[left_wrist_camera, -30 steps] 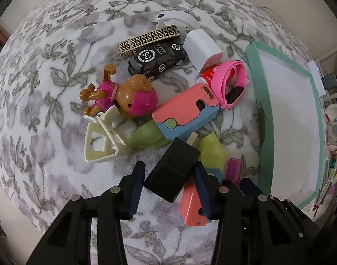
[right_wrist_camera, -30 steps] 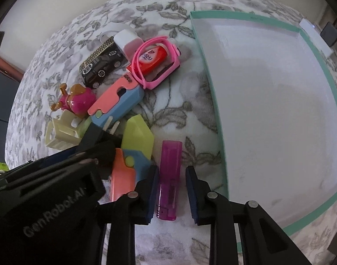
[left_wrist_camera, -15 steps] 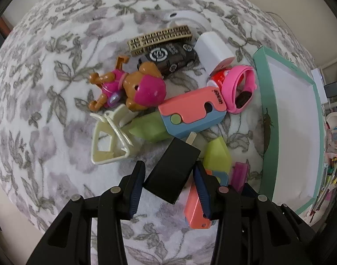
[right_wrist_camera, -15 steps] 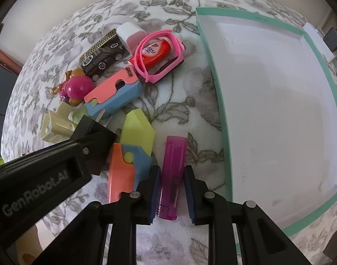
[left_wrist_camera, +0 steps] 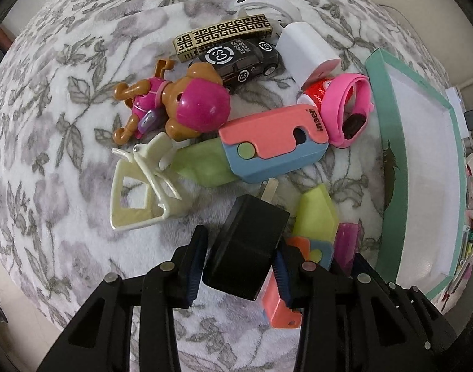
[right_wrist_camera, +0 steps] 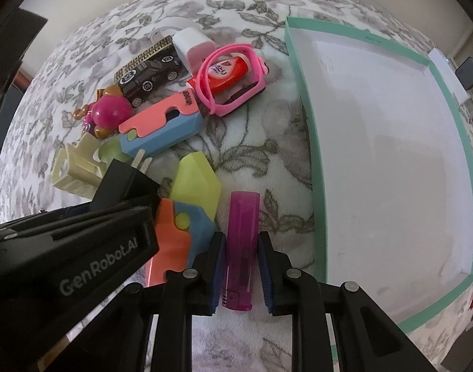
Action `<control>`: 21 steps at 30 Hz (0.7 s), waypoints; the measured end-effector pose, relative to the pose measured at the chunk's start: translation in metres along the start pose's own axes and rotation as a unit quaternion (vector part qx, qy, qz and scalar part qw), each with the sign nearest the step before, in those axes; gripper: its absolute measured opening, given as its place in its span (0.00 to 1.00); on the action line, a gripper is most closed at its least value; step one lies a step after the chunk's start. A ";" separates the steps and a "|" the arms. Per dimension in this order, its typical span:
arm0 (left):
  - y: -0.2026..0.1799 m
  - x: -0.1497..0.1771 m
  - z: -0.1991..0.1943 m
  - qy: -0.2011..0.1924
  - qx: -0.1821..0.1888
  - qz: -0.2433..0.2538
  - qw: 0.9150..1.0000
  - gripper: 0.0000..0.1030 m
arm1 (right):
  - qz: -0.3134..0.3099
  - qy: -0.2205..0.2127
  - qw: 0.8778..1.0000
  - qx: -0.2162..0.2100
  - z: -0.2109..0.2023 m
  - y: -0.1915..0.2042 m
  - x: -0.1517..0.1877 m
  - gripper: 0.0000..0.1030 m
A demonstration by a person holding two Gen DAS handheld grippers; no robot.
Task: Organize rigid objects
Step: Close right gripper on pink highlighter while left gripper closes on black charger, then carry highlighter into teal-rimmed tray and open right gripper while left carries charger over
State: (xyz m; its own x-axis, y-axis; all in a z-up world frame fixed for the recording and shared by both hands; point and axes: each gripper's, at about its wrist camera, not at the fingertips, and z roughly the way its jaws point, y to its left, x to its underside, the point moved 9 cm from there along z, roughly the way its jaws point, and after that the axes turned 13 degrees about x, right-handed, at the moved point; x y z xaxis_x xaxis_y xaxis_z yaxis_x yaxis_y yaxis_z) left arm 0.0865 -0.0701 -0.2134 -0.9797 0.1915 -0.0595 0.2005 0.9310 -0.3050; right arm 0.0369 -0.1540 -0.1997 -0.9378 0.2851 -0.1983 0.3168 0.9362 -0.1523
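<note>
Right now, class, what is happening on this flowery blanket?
A person is sorting small objects with two handheld claws. The left claw is closing around a black plug adapter. The right claw straddles a purple lighter lying beside the pile. The teal-edged tray holds nothing yet.

A floral fleece blanket (left_wrist_camera: 66,130) carries the jumble of toys (left_wrist_camera: 236,130) — and a teal-rimmed tray (right_wrist_camera: 317,167).

Left gripper (left_wrist_camera: 239,260) low in frame, pointing down – fingers (left_wrist_camera: 196,259) closing, right gripper (right_wrist_camera: 240,274) fingers (right_wrist_camera: 217,271) nearly shut
</note>
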 end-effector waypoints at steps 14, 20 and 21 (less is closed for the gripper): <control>-0.006 -0.004 -0.020 -0.022 -0.011 -0.001 1.000 0.30 | 0.019 0.003 0.999 -0.028 -0.012 -0.007 -0.005 0.21; -0.011 -0.013 -0.048 -0.057 0.005 0.003 0.998 0.30 | 0.026 -0.023 0.999 -0.036 -0.032 -0.014 -0.014 0.21; -0.013 -0.015 -0.055 -0.067 0.009 0.005 0.998 0.30 | 0.030 -0.030 0.998 -0.038 -0.038 -0.016 -0.017 0.21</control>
State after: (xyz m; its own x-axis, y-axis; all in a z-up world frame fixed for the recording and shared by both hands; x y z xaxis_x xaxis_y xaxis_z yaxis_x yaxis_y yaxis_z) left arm 0.0993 -0.0676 -0.1564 -0.9697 0.1558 -0.1880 0.2105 0.9235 -0.3206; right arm 0.0420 -0.1664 -0.1573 -0.9065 0.3301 -0.2634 0.3580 0.9315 -0.0645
